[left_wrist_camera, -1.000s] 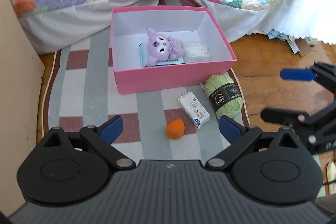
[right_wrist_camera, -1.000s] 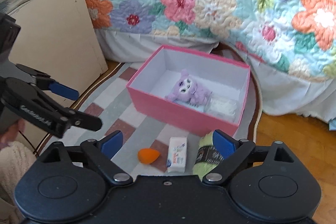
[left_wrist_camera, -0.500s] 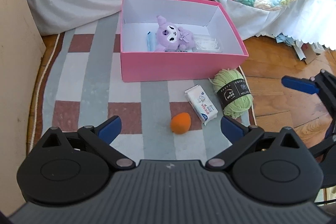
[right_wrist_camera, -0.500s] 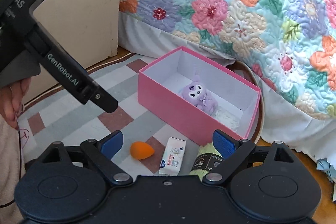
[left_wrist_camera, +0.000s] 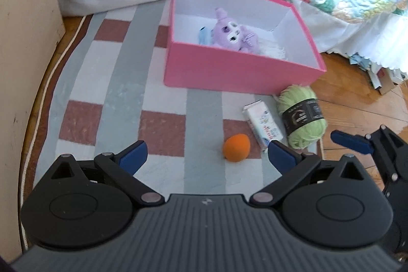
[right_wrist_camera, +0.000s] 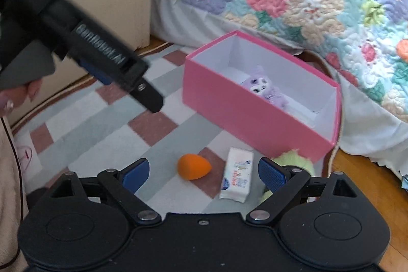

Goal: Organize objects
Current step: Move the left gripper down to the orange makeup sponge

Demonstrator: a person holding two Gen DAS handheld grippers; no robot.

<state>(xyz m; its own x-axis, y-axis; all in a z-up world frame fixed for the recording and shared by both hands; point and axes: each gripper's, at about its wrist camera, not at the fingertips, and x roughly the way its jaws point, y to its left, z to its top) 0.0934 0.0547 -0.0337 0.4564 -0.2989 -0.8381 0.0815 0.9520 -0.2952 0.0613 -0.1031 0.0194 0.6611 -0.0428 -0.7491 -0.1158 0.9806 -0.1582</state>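
Both grippers, left point(left_wrist_camera: 206, 153) and right point(right_wrist_camera: 203, 171), hung wide open and empty above the rug. The orange sponge point(right_wrist_camera: 193, 166), probably soft and light, lay before the pink box point(right_wrist_camera: 255, 119); squeezing its middle looked best.

A checked rug point(left_wrist_camera: 122, 93) covers the wooden floor point(left_wrist_camera: 357, 98). On it stand a pink box point(left_wrist_camera: 229, 73) far, and nearer an orange sponge point(left_wrist_camera: 236, 147), a tissue pack point(left_wrist_camera: 264, 125) and green yarn point(left_wrist_camera: 301, 116) to the right.

yarn ball point(right_wrist_camera: 293, 162) half hidden behind right tool point(right_wrist_camera: 204, 173)
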